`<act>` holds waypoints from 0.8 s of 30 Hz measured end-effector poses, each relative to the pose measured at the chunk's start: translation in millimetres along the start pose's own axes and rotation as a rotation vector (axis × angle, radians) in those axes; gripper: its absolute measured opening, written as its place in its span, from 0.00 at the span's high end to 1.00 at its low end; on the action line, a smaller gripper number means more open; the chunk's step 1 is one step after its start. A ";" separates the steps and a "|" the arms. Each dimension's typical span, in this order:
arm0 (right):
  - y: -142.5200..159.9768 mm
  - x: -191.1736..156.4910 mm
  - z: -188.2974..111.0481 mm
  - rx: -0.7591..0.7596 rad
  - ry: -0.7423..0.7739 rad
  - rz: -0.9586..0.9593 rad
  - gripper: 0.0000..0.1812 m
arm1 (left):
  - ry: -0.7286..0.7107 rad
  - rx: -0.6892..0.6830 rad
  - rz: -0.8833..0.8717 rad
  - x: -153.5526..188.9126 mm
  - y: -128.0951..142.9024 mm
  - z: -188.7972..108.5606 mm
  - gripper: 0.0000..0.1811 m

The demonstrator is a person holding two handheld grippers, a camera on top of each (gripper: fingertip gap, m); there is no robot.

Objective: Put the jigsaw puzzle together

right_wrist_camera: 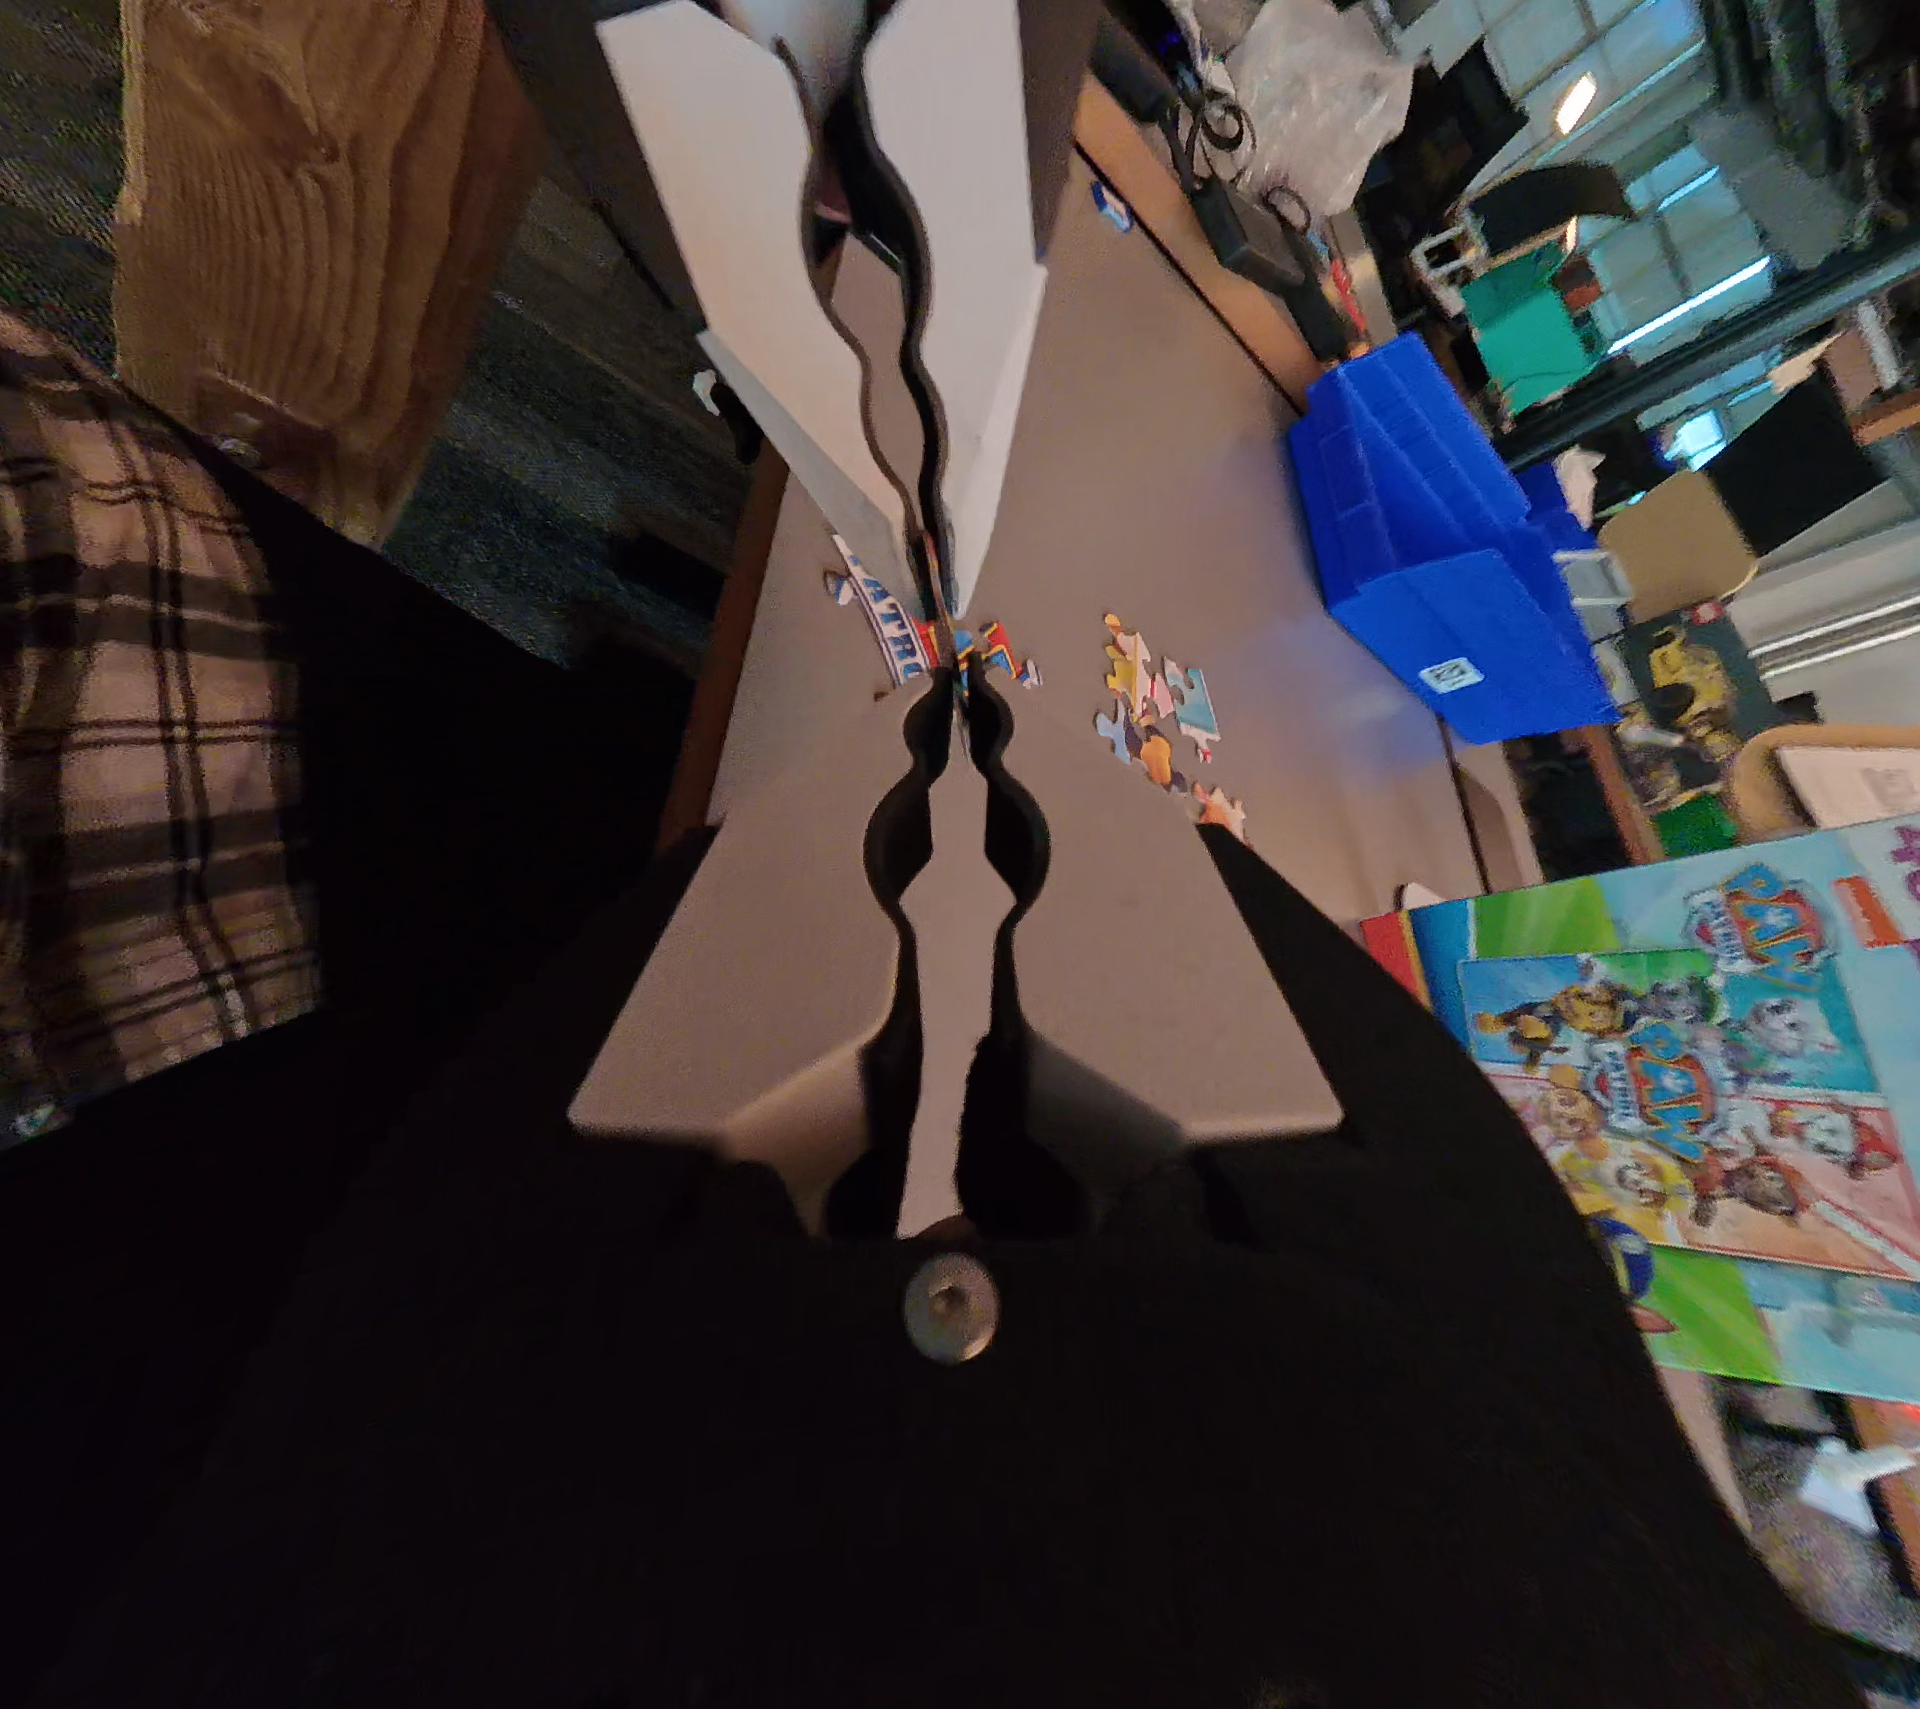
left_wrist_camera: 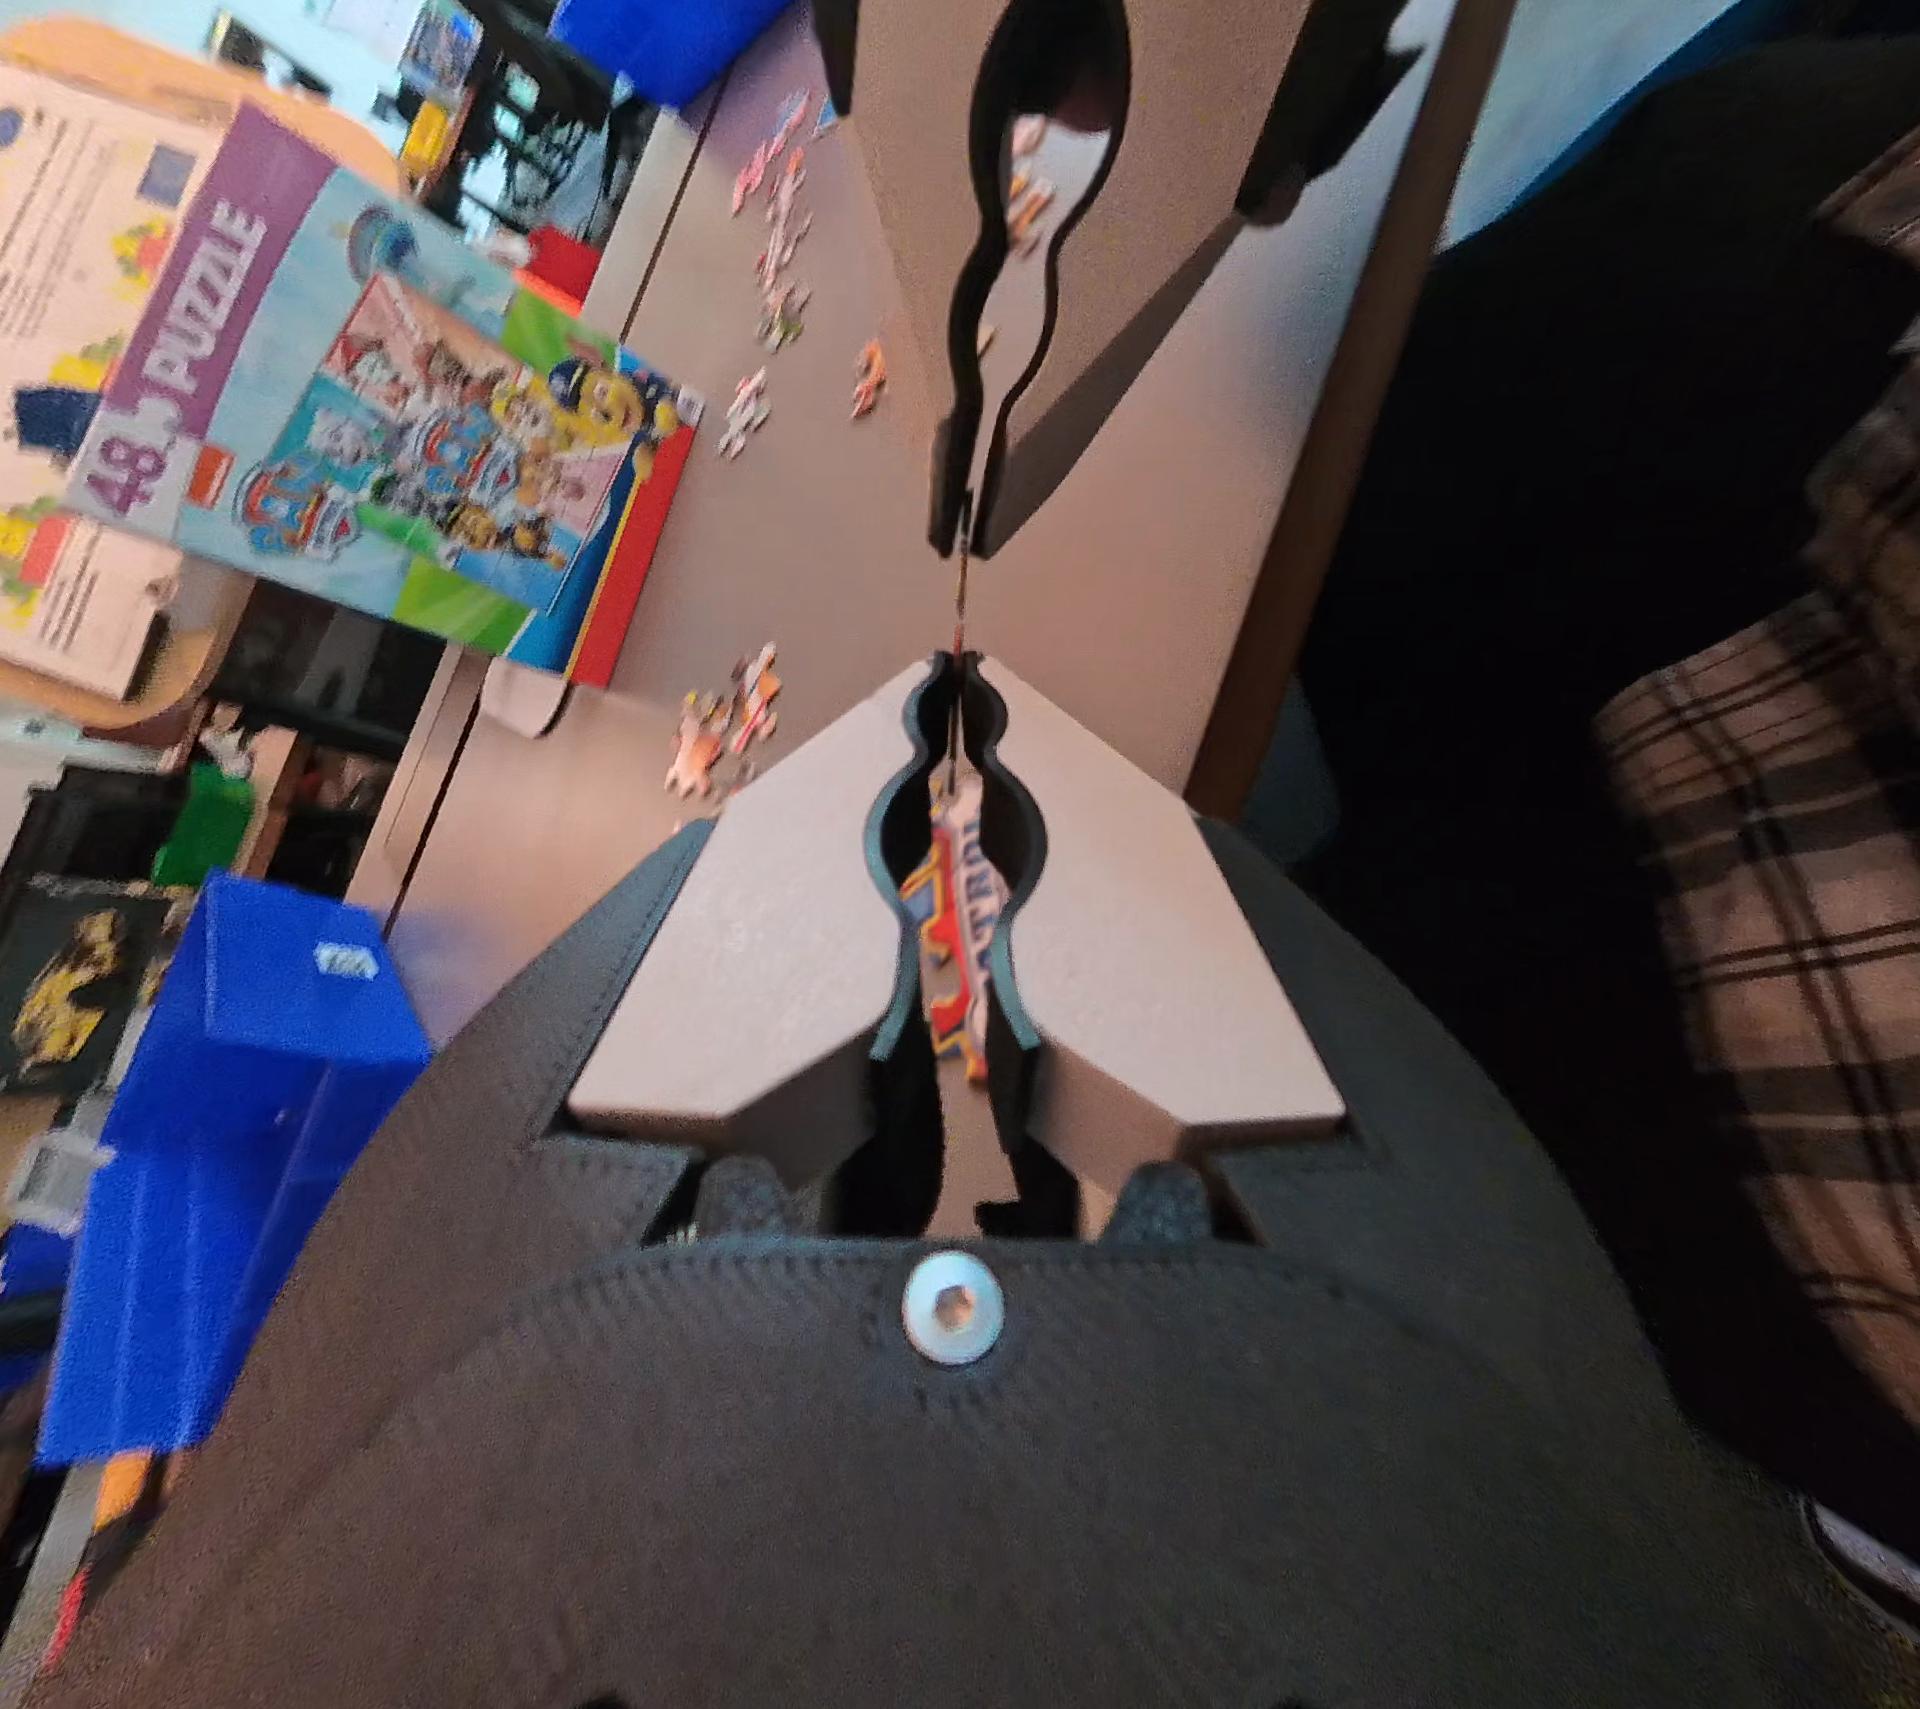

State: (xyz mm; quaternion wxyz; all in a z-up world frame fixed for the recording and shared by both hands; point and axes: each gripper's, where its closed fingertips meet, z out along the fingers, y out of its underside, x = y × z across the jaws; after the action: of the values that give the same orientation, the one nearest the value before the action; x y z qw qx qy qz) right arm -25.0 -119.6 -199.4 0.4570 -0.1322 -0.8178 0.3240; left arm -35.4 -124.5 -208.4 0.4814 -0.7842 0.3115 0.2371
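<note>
My left gripper point(left_wrist_camera: 954, 667) is shut on a jigsaw piece point(left_wrist_camera: 961, 921), red, yellow and blue, which shows between its fingers. My right gripper point(left_wrist_camera: 961, 532) faces it tip to tip from above and is shut on a thin piece seen edge-on point(left_wrist_camera: 961, 599). In the right wrist view my right gripper point(right_wrist_camera: 961, 695) grips a colourful piece point(right_wrist_camera: 1000, 660). The left gripper point(right_wrist_camera: 935, 579) comes in from the top holding a white and blue piece point(right_wrist_camera: 881, 629). The two pieces meet between the tips, above the grey table point(right_wrist_camera: 1143, 464).
Loose pieces lie on the table point(left_wrist_camera: 727, 724) point(right_wrist_camera: 1153, 703). The puzzle box point(left_wrist_camera: 395, 433) point(right_wrist_camera: 1714, 1119) stands at the table's side. Blue bins point(left_wrist_camera: 239, 1140) point(right_wrist_camera: 1444, 547) sit near it. A person in plaid clothing point(left_wrist_camera: 1787, 828) point(right_wrist_camera: 125, 724) is by the table edge. Less than 4 cm separates the two grippers' tips.
</note>
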 end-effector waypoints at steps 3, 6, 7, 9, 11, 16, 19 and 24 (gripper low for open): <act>10.0 13.3 13.8 -0.043 -0.010 0.042 0.97 | -0.082 -0.124 0.007 -18.5 29.7 -1.8 1.00; 23.1 23.9 27.6 -0.091 -0.022 0.117 0.98 | -0.121 -0.294 0.009 -33.9 68.0 -1.4 1.00; 29.2 25.1 32.9 -0.117 -0.033 0.146 0.99 | -0.131 -0.330 0.013 -38.0 75.6 -1.3 1.00; 40.0 22.7 43.7 -0.161 -0.063 0.176 0.99 | -0.107 -0.403 0.012 -38.8 88.9 1.0 1.00; 45.6 19.6 51.9 -0.181 -0.078 0.178 0.99 | -0.107 -0.450 0.043 -41.0 96.0 3.1 1.00; 48.0 14.8 63.0 -0.188 -0.108 0.198 1.00 | -0.044 -0.565 0.106 -29.1 113.4 8.5 0.99; 46.9 14.8 66.8 -0.184 -0.120 0.204 1.00 | -0.030 -0.613 0.097 -28.2 115.0 6.9 0.99; 41.3 13.3 76.9 -0.179 -0.147 0.215 1.00 | 0.008 -0.686 0.092 -19.7 119.1 7.5 0.95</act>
State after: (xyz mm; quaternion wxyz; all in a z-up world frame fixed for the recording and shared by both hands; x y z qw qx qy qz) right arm -99.6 -113.1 -246.2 0.3450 -0.2350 -0.8557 0.3057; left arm -135.0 -153.4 -270.7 0.1770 -0.8865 0.2506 0.3463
